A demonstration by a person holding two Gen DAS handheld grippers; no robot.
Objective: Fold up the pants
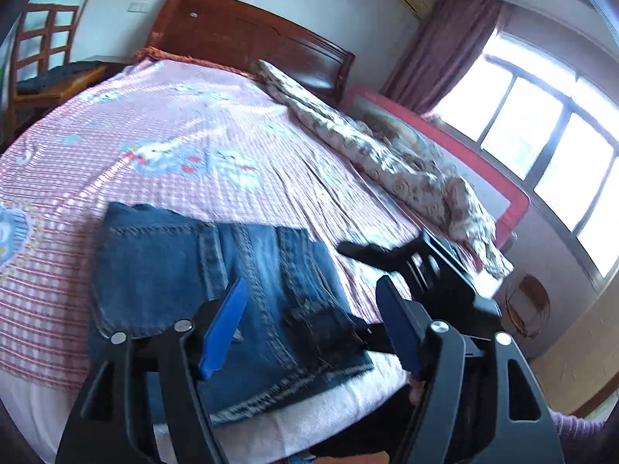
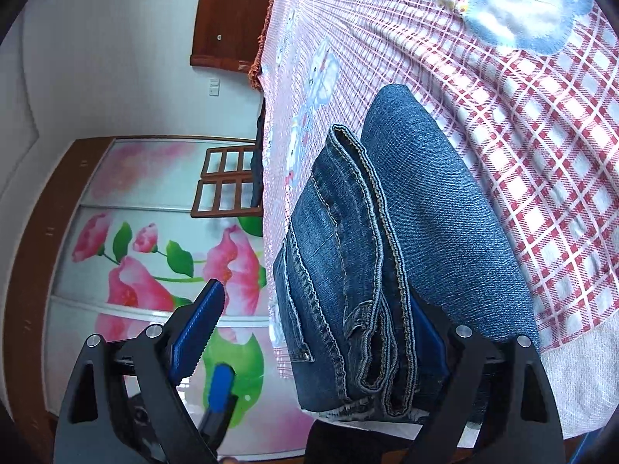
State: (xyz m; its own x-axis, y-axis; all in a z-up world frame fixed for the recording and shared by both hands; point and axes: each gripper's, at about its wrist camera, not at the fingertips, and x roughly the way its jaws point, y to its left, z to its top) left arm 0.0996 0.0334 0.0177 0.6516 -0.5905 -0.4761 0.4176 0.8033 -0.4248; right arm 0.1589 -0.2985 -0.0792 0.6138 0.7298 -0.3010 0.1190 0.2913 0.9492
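While tilted downward, both open grippers: left gripper [image 1: 313,321], right gripper [image 2: 321,332], over folded jeans [image 1: 216,282].

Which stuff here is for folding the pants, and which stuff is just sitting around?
For the job:
- folded jeans
- left gripper, open
- right gripper, open
- bed cover they lie on

Just lying about:
- floral quilt
- wooden chair
- flowered wardrobe
- curtain

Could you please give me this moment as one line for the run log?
item: folded blue denim pants on pink checked bedspread | left tool: open, over pants | right tool: open, at pants' near edge | fold: appears done
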